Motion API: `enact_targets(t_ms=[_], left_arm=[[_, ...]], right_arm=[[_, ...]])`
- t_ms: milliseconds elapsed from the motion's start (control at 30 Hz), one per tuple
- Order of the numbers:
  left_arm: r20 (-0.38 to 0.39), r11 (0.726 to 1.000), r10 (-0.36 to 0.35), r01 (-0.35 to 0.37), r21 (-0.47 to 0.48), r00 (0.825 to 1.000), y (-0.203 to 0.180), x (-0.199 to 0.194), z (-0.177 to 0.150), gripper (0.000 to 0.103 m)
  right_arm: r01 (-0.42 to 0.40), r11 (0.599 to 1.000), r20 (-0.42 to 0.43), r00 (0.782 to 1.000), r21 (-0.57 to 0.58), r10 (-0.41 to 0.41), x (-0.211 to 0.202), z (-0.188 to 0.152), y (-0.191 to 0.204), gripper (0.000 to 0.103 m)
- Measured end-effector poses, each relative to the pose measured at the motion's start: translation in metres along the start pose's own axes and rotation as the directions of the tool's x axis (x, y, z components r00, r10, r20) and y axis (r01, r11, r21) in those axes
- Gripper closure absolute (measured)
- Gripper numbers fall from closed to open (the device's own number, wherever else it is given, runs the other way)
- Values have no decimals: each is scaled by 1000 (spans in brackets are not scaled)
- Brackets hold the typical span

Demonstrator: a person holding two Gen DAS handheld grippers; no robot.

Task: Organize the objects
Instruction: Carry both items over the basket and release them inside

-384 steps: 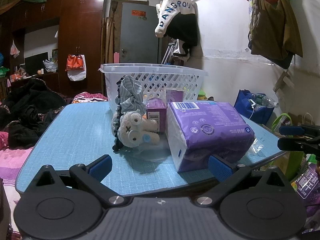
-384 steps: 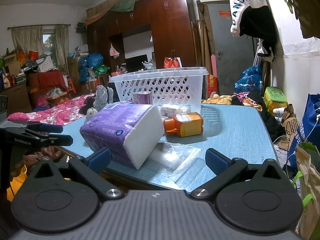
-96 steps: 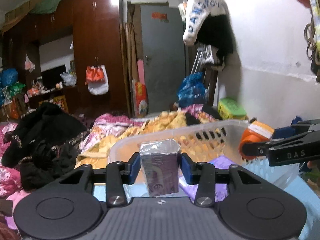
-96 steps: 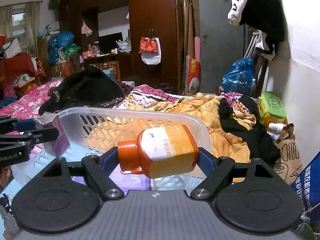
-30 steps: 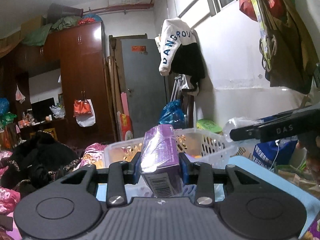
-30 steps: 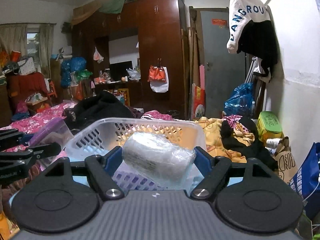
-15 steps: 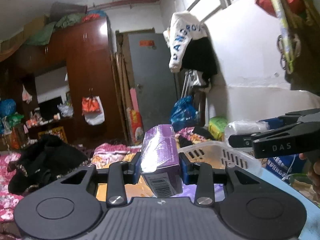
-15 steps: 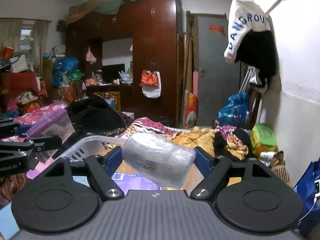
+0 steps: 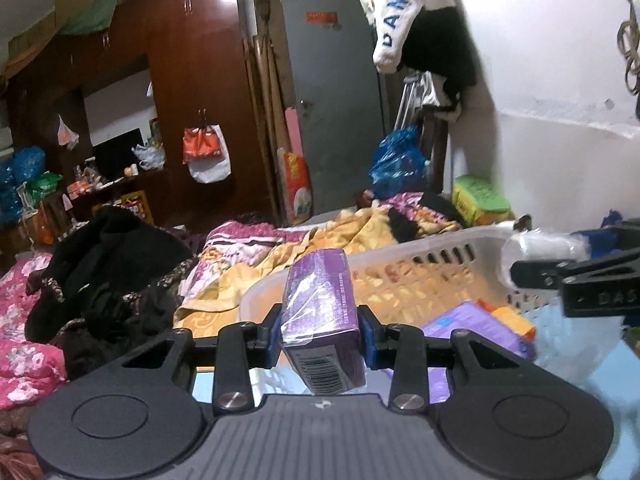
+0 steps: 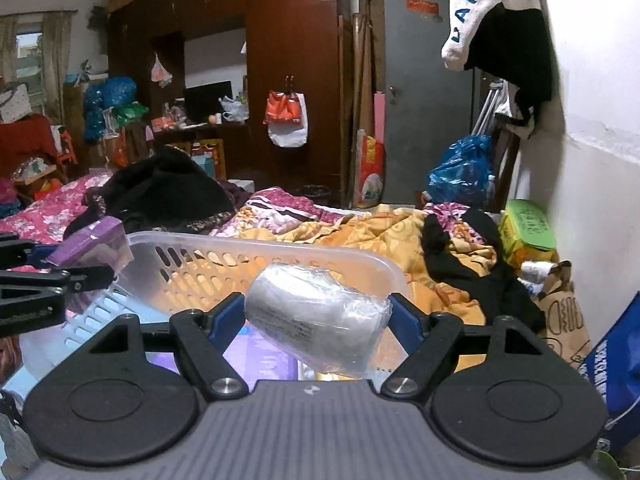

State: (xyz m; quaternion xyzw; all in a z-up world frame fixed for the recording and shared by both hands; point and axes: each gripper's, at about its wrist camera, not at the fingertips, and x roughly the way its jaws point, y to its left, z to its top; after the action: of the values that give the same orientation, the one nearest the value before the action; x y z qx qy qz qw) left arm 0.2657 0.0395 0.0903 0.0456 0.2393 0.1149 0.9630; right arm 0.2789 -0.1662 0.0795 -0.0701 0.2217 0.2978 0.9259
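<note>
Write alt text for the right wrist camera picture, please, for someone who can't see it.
The right gripper clamps a clear-wrapped whitish packet above a white slotted plastic basket holding a purple pack. At far left, the left gripper holds a small purple box by the basket's rim; behind is a cluttered bedroom.

1. Blue letters reading "ANGROU" are seen on the white sleeve of the hanging sweatshirt (image 10: 490, 12); in the left wrist view the same sweatshirt (image 9: 404, 20) reads "DANGROU".
2. "DAS" is printed in grey on the black side of the right gripper (image 9: 576, 280).
3. A barcode is shown on the purple box (image 9: 320, 320); its digits cannot be read.
</note>
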Motion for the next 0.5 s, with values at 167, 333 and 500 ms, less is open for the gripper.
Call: enact_targets(t_ms=[167,333,500], left_arm=[[-22,1000,6,-6,13,1000,-2,9,4,62],[-22,1000,-24,24,-4,999,-2,19,5,51],[74,1000,-1,2,-12,997,3,-2,4,22]], right_arm=[[10,1000,-11,1000,6,-10,4,3,-1,23],[-8,1000,4,1000,18,8,4,7,-5,10],[-29,999,53,998,40,26,-20,7,-12,0]])
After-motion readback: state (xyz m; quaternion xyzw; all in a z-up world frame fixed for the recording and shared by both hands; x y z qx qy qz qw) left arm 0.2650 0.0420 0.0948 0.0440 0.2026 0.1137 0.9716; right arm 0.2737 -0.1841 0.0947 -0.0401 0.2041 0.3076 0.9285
